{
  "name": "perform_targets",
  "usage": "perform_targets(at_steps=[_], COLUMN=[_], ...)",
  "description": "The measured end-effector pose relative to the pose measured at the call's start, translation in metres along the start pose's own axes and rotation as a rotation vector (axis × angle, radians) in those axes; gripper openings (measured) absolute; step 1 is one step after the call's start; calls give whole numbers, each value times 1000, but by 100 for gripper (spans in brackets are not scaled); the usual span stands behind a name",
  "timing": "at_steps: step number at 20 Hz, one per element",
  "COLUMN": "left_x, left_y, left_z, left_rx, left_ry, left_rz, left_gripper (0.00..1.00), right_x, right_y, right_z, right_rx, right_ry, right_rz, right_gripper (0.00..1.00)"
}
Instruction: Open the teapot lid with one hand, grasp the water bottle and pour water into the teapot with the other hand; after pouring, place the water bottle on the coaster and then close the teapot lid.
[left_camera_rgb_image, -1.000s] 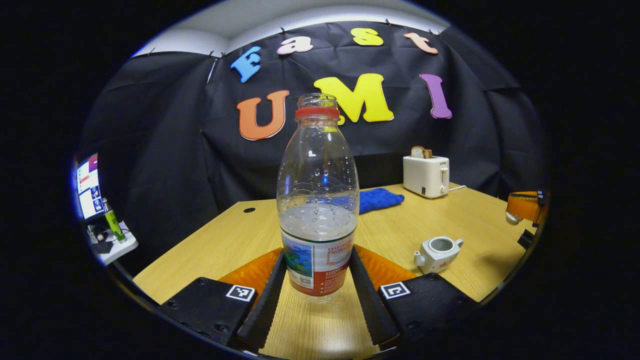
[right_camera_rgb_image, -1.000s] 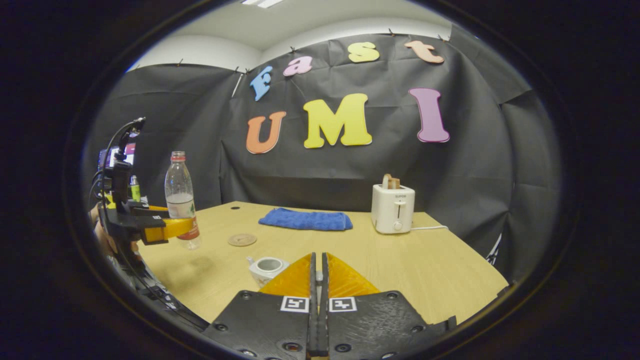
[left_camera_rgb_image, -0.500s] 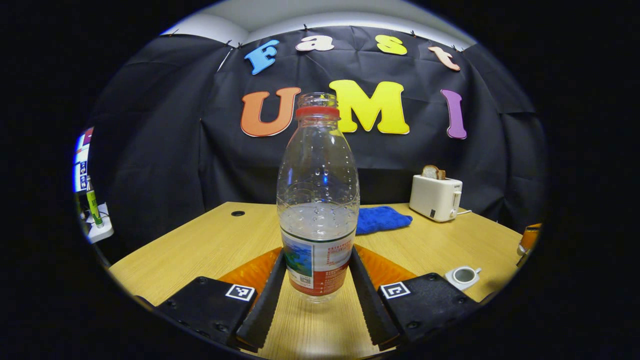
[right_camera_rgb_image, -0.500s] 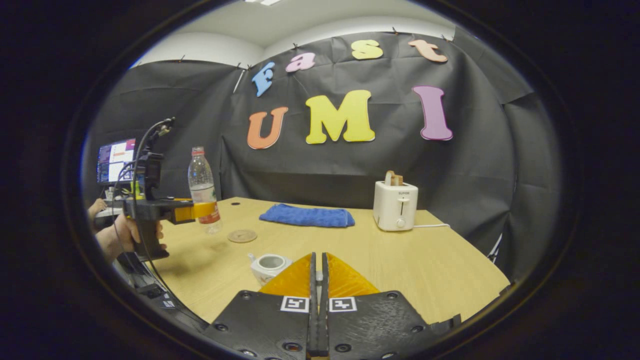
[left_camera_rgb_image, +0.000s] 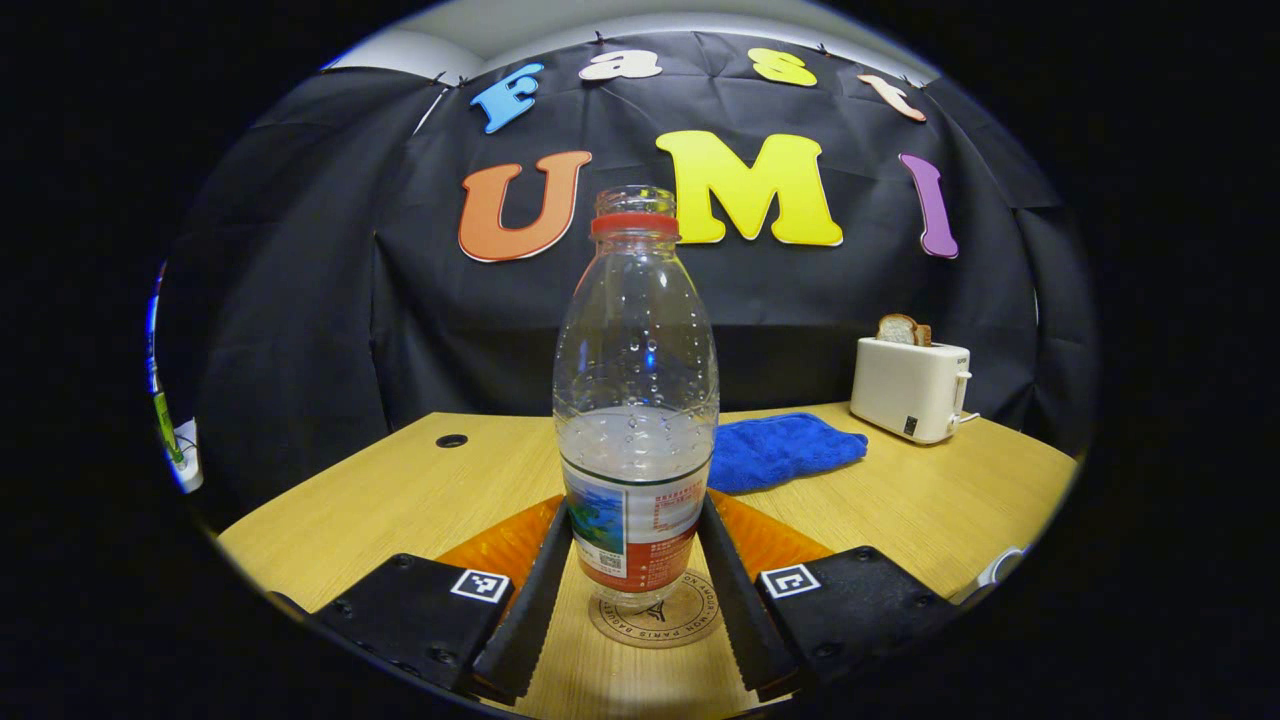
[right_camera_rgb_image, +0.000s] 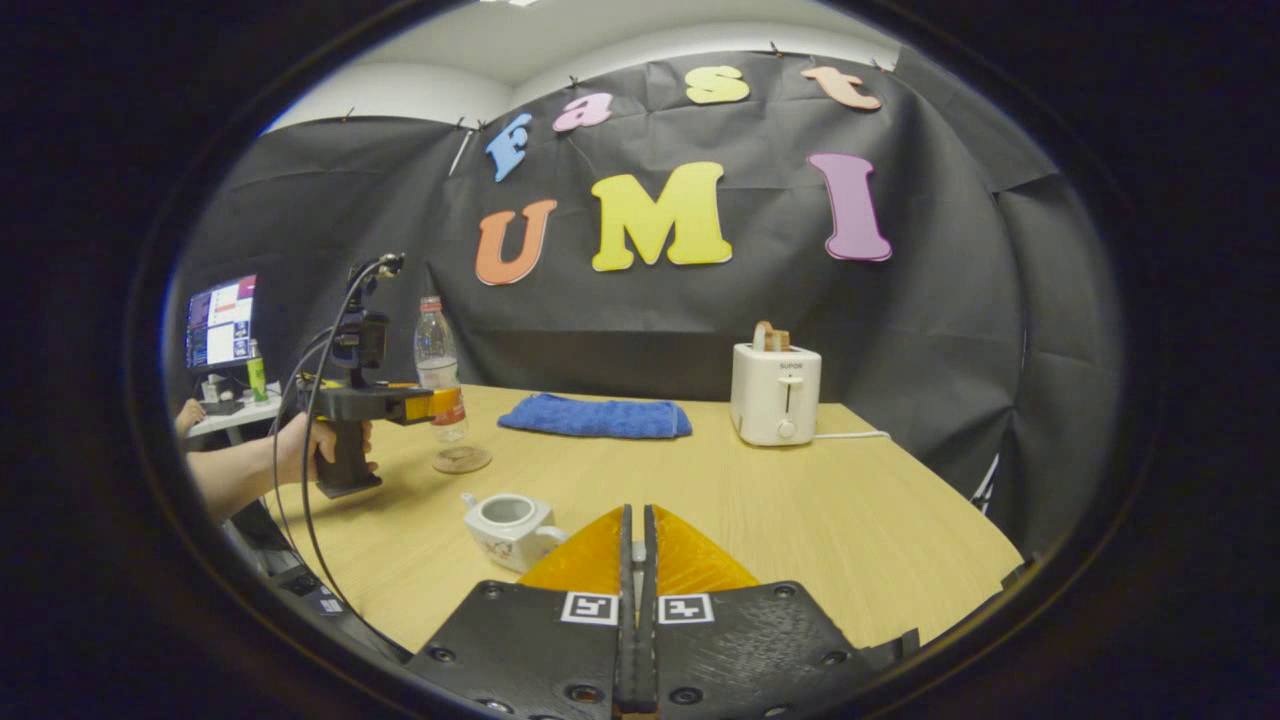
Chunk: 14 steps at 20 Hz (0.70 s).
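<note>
A clear water bottle (left_camera_rgb_image: 637, 400) with a red neck ring, no cap and a little water stands upright between my left gripper's (left_camera_rgb_image: 636, 545) fingers, which are shut on its labelled lower part. Its base is right over the round wooden coaster (left_camera_rgb_image: 655, 622), touching or just above it. In the right gripper view, the bottle (right_camera_rgb_image: 438, 372) and the left gripper (right_camera_rgb_image: 420, 403) sit over the coaster (right_camera_rgb_image: 462, 459), far left. The white teapot (right_camera_rgb_image: 508, 520) stands lidless on the table. My right gripper (right_camera_rgb_image: 637, 515) is shut above it; a pale bit of the lid shows between its fingers.
A white toaster (right_camera_rgb_image: 775, 395) with bread stands at the back right, and a blue cloth (right_camera_rgb_image: 595, 417) lies at the back middle. A person's hand (right_camera_rgb_image: 300, 450) holds the left gripper's handle. A monitor (right_camera_rgb_image: 220, 322) is off the table's left edge.
My left gripper has carried the bottle away from the teapot towards the back, until it stands over the coaster. My right gripper stays shut above the teapot.
</note>
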<state>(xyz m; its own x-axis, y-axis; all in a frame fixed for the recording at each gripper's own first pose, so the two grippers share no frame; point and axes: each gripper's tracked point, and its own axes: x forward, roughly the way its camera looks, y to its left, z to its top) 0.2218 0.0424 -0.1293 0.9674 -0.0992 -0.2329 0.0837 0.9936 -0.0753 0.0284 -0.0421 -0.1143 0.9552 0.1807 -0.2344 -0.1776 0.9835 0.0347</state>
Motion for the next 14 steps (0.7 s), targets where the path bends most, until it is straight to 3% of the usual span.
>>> perform_targets(at_steps=[14], left_x=[8], left_y=[-8], left_z=[-19], left_rx=[-25], left_ry=[47], left_rz=[-30], left_gripper=[80], right_x=[5], right_y=[-3], right_z=[-10], right_rx=[25], right_ry=[28], right_rz=[6], right_gripper=[0])
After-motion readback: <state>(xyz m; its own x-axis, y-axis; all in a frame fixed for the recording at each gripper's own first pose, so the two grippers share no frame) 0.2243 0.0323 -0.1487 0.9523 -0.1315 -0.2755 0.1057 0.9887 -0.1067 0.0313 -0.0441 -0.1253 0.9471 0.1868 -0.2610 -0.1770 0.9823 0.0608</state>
